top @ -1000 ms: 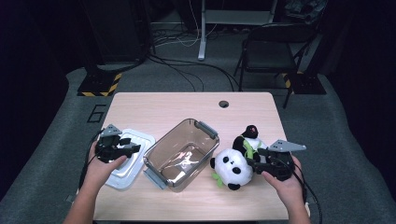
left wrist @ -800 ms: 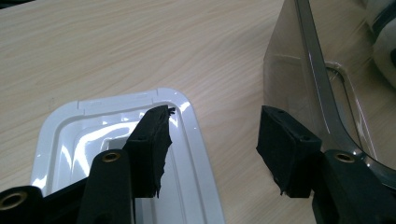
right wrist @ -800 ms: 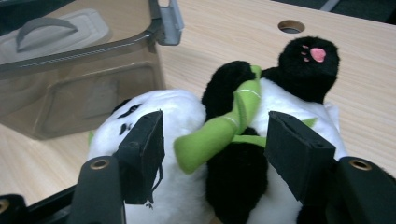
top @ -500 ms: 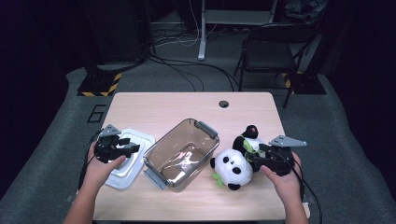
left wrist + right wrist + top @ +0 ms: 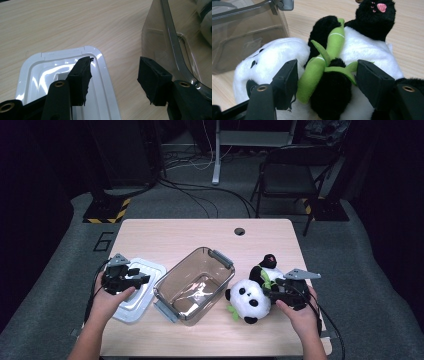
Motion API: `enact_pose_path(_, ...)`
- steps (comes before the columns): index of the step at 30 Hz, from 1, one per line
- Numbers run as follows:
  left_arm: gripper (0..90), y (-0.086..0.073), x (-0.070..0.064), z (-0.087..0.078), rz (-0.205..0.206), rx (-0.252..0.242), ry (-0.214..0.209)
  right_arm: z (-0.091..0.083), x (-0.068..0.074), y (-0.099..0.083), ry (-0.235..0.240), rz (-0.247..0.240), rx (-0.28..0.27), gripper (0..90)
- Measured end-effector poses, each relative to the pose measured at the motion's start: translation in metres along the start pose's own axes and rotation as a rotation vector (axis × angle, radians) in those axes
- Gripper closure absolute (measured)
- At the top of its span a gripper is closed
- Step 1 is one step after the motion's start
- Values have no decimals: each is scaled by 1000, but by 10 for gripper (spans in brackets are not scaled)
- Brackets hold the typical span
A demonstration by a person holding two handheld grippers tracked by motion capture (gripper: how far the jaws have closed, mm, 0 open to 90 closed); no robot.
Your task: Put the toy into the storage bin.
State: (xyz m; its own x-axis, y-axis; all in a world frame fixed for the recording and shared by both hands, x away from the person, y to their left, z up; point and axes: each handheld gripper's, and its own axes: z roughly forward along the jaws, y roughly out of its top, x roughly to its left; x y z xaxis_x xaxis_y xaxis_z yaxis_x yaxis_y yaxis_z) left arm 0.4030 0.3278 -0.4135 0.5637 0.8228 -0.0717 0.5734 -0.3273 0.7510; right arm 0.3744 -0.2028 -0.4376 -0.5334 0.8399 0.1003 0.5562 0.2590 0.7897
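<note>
The panda plush [image 5: 332, 72] lies on the table just right of the clear container [image 5: 195, 284], and the right gripper [image 5: 327, 75] sits open around it, one jaw against the white head side, the other by the white belly, with the green bamboo stalk [image 5: 322, 60] and a black arm between them. It looks light and soft, so the stuffing will squash and may slide out of a shallow pinch; I would close across the black arm and stalk in the middle, where the bulk is firmest. The left gripper [image 5: 113, 75] hangs open over the edge of the white lid [image 5: 35, 70], holding nothing. Compared with a second ago, the right gripper has edged in toward the toy; the left hand, lid and container look unmoved.
</note>
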Motion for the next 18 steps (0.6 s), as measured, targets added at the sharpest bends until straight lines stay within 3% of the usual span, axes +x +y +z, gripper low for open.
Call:
enact_pose_path(3,437,1,-1,-1,3,-1,-1,3,1,-2,-25,-17,22,389)
enact_pose_path(4,436,1,-1,-1,0,-15,1,5,4,-2,-55,-39,45,420)
enact_pose_path(8,436,2,-2,-2,5,-13,-4,6,7,-1,-74,-69,62,465)
enact_pose_path(11,437,2,-2,-2,3,-17,-6,7,7,-2,-48,-67,78,562)
enact_pose_path(14,436,4,-2,-3,13,-8,-7,7,3,-2,-21,-63,85,605)
enact_pose_path(18,436,7,-1,-10,3,-38,-18,5,2,-3,-13,-77,83,650)
